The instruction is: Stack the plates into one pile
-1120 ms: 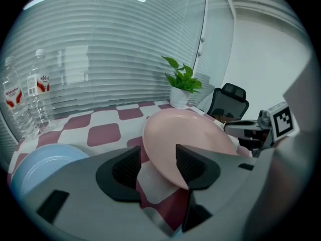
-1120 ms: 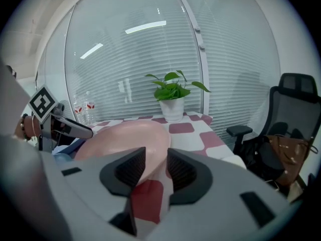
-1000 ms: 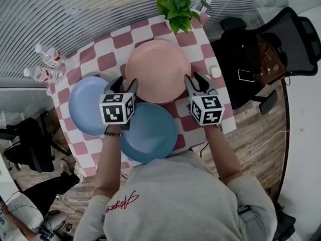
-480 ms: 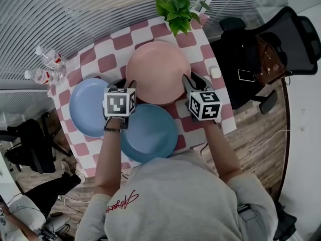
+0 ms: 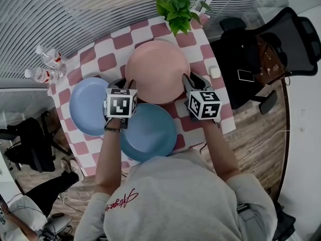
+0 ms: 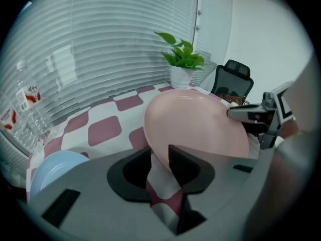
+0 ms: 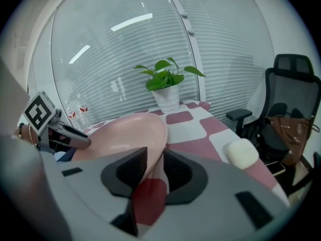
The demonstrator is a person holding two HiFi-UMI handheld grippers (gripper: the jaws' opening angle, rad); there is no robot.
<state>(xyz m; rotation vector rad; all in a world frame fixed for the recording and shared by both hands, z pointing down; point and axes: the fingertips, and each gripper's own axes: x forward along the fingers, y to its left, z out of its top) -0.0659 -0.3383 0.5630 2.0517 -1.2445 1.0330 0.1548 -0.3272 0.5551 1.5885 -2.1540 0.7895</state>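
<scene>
Grippers' (image 5: 126,83) (image 5: 192,80) jaws narrower astride pink plate (image 5: 156,67)

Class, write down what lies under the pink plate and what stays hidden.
Under the pink plate only the checked cloth shows, running out past its rim. The part beneath its middle is covered, so anything there cannot be seen.

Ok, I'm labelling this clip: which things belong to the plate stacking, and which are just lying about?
Job: pink plate, dark blue plate, light blue plate; left claw and right claw, both just closing with the pink plate's rim between their jaws.
Lying about: potted plant, water bottles, white block, office chair.
</scene>
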